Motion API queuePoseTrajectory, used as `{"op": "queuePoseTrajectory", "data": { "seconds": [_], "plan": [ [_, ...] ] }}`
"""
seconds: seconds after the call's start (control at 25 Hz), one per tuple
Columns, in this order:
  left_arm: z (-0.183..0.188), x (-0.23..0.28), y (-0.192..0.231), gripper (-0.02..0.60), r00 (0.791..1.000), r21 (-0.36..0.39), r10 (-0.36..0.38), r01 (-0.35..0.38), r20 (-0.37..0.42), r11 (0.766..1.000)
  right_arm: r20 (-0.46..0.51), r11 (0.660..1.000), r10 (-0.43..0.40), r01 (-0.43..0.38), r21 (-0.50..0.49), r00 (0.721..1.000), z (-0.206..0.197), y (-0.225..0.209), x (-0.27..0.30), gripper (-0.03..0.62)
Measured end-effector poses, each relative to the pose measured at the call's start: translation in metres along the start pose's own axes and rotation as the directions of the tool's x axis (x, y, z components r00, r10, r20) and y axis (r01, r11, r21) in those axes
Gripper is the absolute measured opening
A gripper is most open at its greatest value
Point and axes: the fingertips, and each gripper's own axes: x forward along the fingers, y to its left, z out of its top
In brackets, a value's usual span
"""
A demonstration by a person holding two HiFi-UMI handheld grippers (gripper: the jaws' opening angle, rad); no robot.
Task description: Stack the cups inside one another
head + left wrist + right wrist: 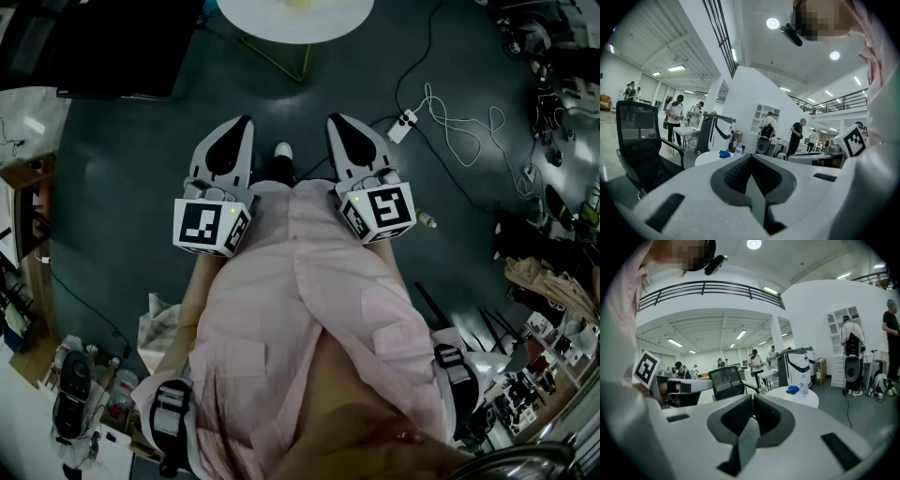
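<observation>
Head view is showing left gripper [234, 136] and right gripper [345, 133] hovering short of the round table's [253, 28] near edge, jaws together, empty. Cups aren't showing anywhere; arriving shut is risking toppling them.

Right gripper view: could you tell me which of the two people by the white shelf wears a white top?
The left person, standing before the shelf with a dark pack; the other person, at the picture's right edge, wears a dark top.
</observation>
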Motion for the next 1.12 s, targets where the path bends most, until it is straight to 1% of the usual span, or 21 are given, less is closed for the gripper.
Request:
{"op": "queuePoseTrajectory", "data": {
  "seconds": [0.16, 0.8, 1.12],
  "plan": [
    [-0.002, -0.002, -0.003, 0.015, 1.000, 0.004, -0.005, 0.005, 0.003, 1.000, -0.002, 1.000, 0.009, -0.009, -0.010, 1.000, -0.002, 0.004, -0.001, 0.034],
    [0.003, 0.004, -0.005, 0.015, 1.000, 0.019, 0.007, -0.008, 0.027, 1.000, 0.008, 0.999, 0.023, -0.023, -0.028, 1.000, 0.002, -0.003, 0.002, 0.034],
    [0.005, 0.011, 0.004, 0.015, 1.000, 0.012, -0.011, 0.011, 0.028, 1.000, 0.005, 0.999, 0.030, -0.030, -0.021, 1.000, 0.003, -0.001, 0.014, 0.035]
  ]
}}
